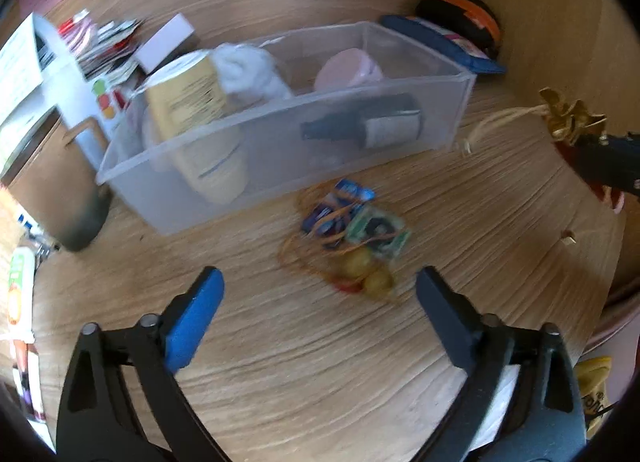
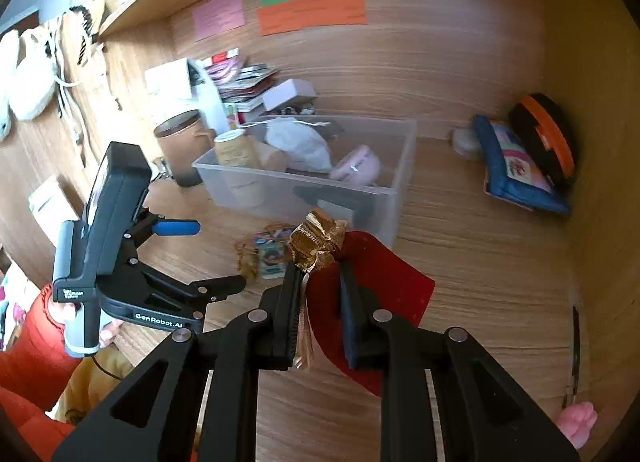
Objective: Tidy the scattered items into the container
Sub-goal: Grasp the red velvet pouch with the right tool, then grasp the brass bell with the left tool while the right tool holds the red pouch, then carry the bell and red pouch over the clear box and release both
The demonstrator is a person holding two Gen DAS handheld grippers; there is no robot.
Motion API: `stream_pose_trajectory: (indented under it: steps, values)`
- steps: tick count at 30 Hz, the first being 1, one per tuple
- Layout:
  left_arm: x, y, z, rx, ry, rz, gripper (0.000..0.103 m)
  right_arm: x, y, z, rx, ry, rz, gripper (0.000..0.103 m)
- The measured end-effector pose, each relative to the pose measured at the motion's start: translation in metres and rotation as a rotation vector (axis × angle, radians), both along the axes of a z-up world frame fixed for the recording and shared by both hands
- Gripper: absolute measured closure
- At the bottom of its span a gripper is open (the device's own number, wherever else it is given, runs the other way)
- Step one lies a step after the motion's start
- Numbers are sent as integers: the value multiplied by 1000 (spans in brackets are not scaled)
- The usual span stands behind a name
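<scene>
- The wooden desk [image 1: 280,362] carries everything; your work happens near its middle, in front of the back wall.
- The clear container [image 2: 304,185] sits just beyond your right gripper, already holding a yellow-labelled tub [image 1: 188,101], a white cloth bundle [image 2: 298,141], a pink round case [image 2: 356,167] and a dark spray bottle [image 1: 372,123].
- Your right gripper [image 2: 320,282] is clamped on a red pouch [image 2: 380,274] with a crumpled gold bow [image 2: 316,242] at its top. Carry it high enough that the hanging red flap clears the container's near wall, and release only once it is over the free patch between the pink case and the right-hand wall.
- Your left gripper [image 1: 320,302] hangs with its jaws spread wide and nothing between them, above the desk.
- The mesh bag of small packets and yellow balls [image 1: 352,238] lies on the desk just ahead of the left fingers, close to the container's front wall. It looks floppy, so close on the bunched netting, not on one packet.
</scene>
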State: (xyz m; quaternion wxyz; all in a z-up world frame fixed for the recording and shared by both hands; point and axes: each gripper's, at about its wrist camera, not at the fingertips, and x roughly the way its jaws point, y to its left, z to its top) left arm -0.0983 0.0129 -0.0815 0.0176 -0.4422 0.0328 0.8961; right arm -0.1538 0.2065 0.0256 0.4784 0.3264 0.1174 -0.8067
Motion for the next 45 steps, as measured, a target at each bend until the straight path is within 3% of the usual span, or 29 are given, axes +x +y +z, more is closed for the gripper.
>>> stream_pose_trajectory:
  steps: [2, 5, 9, 18, 32, 45]
  values:
    - [-6, 2, -2, 10, -22, -13, 37, -5, -1, -3, -4, -21, -5, 87]
    - [-13, 4, -8, 4, -51, -15, 45, -10, -1, -8, 1, -42, -4, 87]
    - [-12, 6, -9, -15, -44, -25, 46, -12, -1, -10, 0, -51, 8, 87]
    - [-1, 10, -7, -35, -26, -52, 84, -16, -10, -16, 1, -88, 28, 87]
    - [17, -10, 32, 26, 61, -22, 85, -14, -23, 1, -18, -62, 61, 87]
    - [2, -19, 117, 39, 199, -35, 85, -21, -42, 37, -54, -13, 84, 87]
